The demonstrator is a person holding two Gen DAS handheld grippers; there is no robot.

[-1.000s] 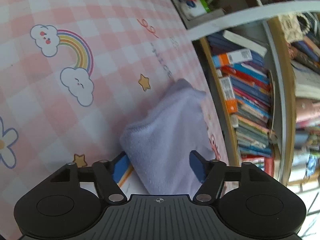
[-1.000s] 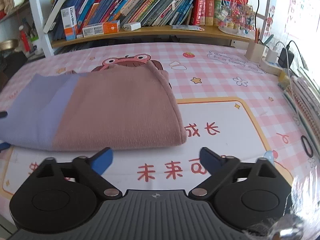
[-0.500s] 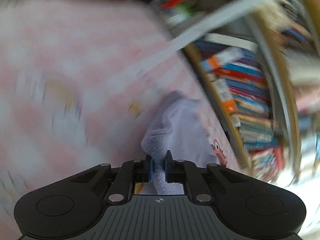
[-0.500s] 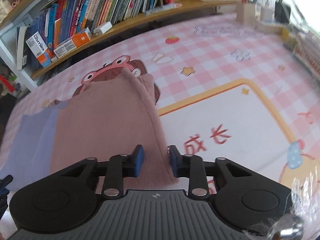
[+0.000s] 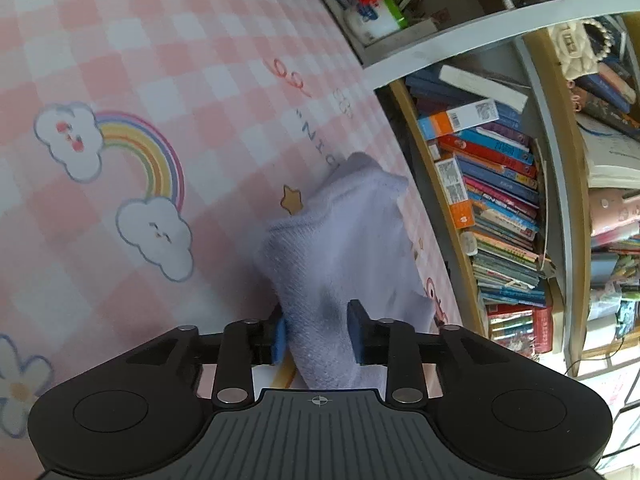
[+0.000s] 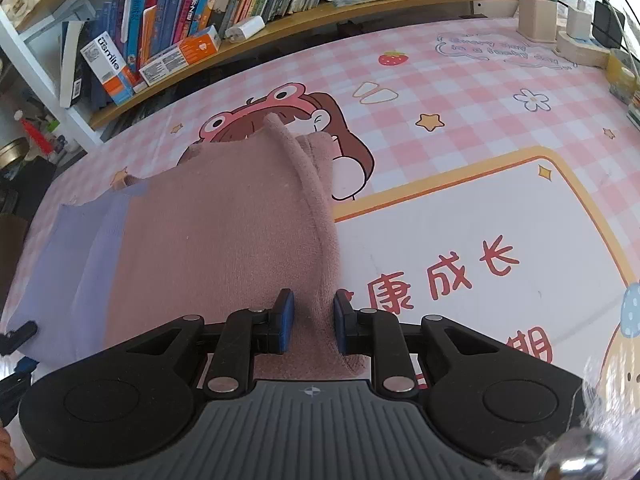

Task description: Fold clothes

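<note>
Here a folded garment (image 6: 208, 240), pink with a lavender end, lies on a table (image 6: 460, 92) covered in a pink checked cartoon cloth, beside a bookshelf (image 6: 240, 4). The left tool (image 5: 316, 330) straddles the lavender end, its jaws opening with cloth between them. The right tool (image 6: 312, 320) is closing, its pads pinching the pink folded edge.

folded knit garment (image 6: 208, 240), dusty pink with a lavender end (image 5: 344, 248), lying flat on the checked mat.
</note>
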